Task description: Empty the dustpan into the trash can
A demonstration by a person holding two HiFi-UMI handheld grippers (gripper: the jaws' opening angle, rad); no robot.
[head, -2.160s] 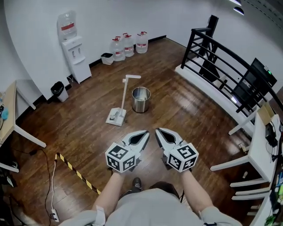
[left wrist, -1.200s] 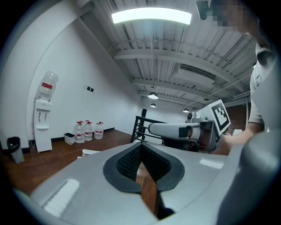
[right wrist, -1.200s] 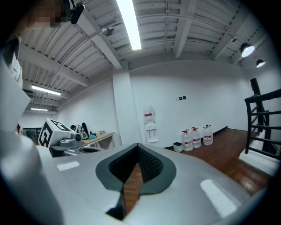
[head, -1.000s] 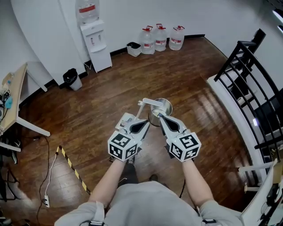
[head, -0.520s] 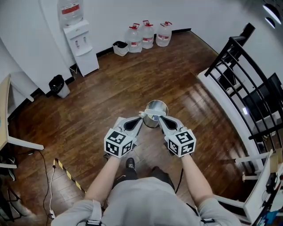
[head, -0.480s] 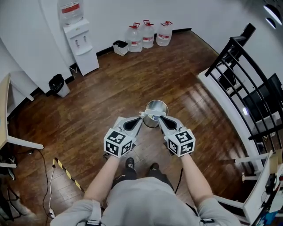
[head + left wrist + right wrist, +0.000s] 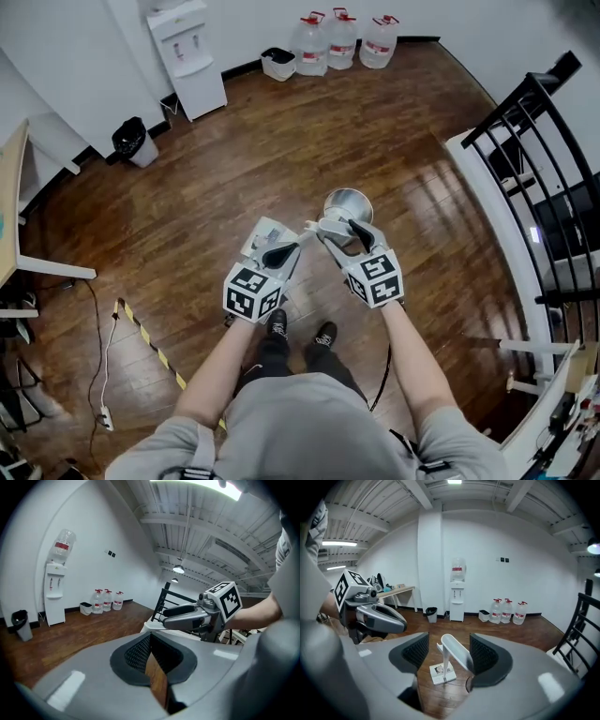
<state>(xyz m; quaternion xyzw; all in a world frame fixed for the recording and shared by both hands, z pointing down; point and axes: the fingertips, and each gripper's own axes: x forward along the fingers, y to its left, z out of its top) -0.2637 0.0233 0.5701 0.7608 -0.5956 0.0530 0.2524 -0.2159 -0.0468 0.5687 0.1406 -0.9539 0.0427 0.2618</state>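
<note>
The white plastic dustpan with the long thin pole is standing on the shiny brown wood floor, just in front of the person's feet. The round silver metal trash can is sitting just to its right and a little farther away, with its top open.

The right gripper is reaching for the flat white handle at the top of the pole. Its jaws have just been opening and are standing wide. The handle is sitting between the bumpy black pads, closer to the right one, and they are not squeezing it yet. The left gripper is pressing its jaws together with nothing in them, just to the left of the handle.

The dustpan is looking light and hard, and its smooth plastic is probably a bit slippery. The handle is looking like the best place to grab, because its flat sides are fitting between the pads. The pole is long, so the pan will likely be swinging when it is lifted. Some small bits seem to be lying in the pan, and tipping it too soon could spill them.
</note>
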